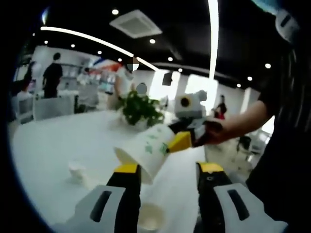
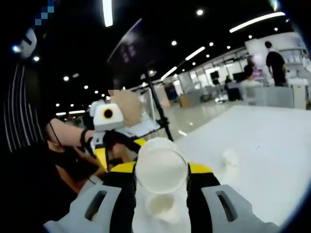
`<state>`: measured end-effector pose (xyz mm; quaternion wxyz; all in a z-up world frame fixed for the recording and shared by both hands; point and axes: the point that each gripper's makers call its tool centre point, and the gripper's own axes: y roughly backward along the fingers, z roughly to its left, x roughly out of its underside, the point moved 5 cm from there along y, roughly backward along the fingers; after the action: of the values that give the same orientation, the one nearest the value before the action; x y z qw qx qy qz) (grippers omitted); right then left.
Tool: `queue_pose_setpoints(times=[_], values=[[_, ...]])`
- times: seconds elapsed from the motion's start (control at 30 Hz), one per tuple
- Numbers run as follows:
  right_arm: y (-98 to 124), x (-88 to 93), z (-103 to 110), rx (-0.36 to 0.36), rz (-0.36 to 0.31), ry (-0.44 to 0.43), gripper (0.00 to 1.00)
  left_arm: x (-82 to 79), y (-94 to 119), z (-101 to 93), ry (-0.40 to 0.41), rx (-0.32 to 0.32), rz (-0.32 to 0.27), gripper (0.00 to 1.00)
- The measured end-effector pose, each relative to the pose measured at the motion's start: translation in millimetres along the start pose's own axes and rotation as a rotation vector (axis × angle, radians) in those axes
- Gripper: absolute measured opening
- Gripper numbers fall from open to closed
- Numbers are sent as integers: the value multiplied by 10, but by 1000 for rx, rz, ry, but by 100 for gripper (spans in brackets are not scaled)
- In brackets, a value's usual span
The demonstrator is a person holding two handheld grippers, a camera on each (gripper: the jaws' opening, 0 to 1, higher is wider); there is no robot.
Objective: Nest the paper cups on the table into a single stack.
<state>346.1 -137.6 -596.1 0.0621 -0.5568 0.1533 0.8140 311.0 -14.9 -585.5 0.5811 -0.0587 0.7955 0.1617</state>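
A white paper cup with green print (image 1: 147,149) hangs tilted above the white table (image 1: 53,145), its open mouth turned toward my left jaws. My right gripper (image 1: 181,141) comes in from the right and is shut on its base end. In the right gripper view that cup's round bottom (image 2: 161,168) sits between the yellow tips of the right gripper (image 2: 161,169). My left gripper (image 1: 168,169) stands open, its left tip close to the cup's rim. A second cup (image 1: 150,216) stands mouth up on the table below (image 2: 163,206). The left gripper (image 2: 103,154) shows at the left.
A small crumpled white object (image 1: 77,171) lies on the table to the left, also visible as a white lump (image 2: 229,158). A potted green plant (image 1: 141,110) stands at the table's far side. The person's arm (image 1: 243,121) reaches in from the right. People stand in the background.
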Motion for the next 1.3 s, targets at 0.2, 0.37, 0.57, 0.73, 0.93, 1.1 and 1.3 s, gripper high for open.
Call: queue_pose_setpoints(times=[0.2, 0.37, 0.57, 0.73, 0.93, 1.1, 1.3], values=[[20, 108, 46, -23, 1, -25, 37, 20, 20, -26, 23, 20, 6, 32], [16, 163, 67, -35, 19, -20, 37, -15, 21, -18, 27, 29, -15, 24], [11, 174, 83, -46, 19, -14, 37, -22, 26, -13, 23, 29, -16, 18], [17, 195, 111, -59, 21, -15, 37, -45, 36, -32, 12, 36, -16, 12], [7, 213, 160, -71, 32, -14, 37, -32, 66, -37, -9, 42, -3, 4], [0, 232, 171, -80, 33, -17, 37, -39, 81, -55, -18, 50, 8, 4], [-12, 238, 194, -90, 44, -11, 38, -61, 92, -102, -56, 83, 48, 2]])
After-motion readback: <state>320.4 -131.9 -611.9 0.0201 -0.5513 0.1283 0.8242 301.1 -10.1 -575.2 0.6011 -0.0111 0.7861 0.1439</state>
